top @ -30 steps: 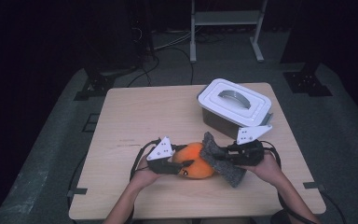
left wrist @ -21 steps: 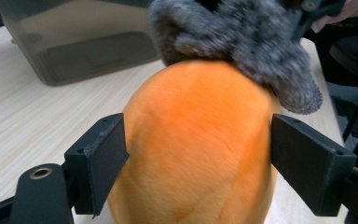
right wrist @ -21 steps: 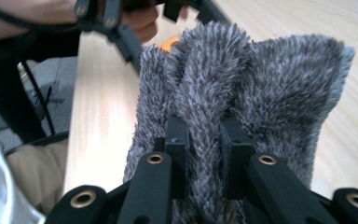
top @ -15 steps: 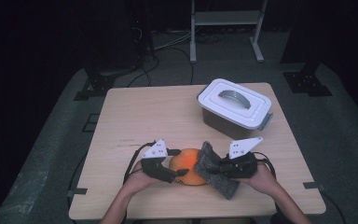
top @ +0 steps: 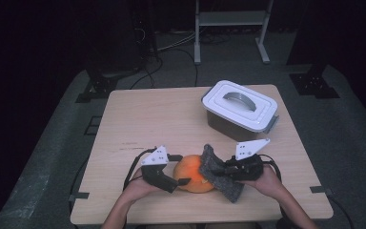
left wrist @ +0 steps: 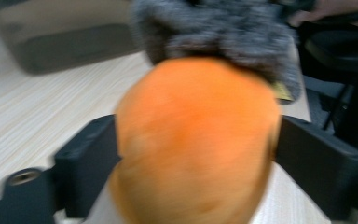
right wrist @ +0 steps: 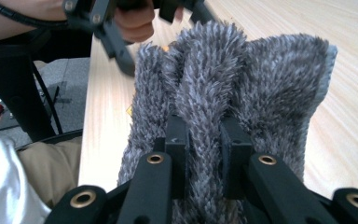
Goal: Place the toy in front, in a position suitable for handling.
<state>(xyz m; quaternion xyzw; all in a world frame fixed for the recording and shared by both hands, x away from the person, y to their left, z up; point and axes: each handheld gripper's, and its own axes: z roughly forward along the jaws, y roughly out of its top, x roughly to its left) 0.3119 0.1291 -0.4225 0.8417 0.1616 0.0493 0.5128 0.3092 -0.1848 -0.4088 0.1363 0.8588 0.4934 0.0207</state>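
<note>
lower centre of high view: left gripper (top: 183,170) clamps orange ball (top: 194,172); right gripper (top: 221,168) pinches fuzzy grey cloth (top: 220,173) against it. risk: smooth ball squirts out under wiping pressure, rolls off counter (top: 171,119).

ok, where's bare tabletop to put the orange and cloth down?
Free: the table's left and far-left stretch, bordered by the lidded box and the left gripper. A smaller bare patch lies along the right edge past the right gripper. Crowded: near-centre, where the orange and grey cloth meet.
</note>
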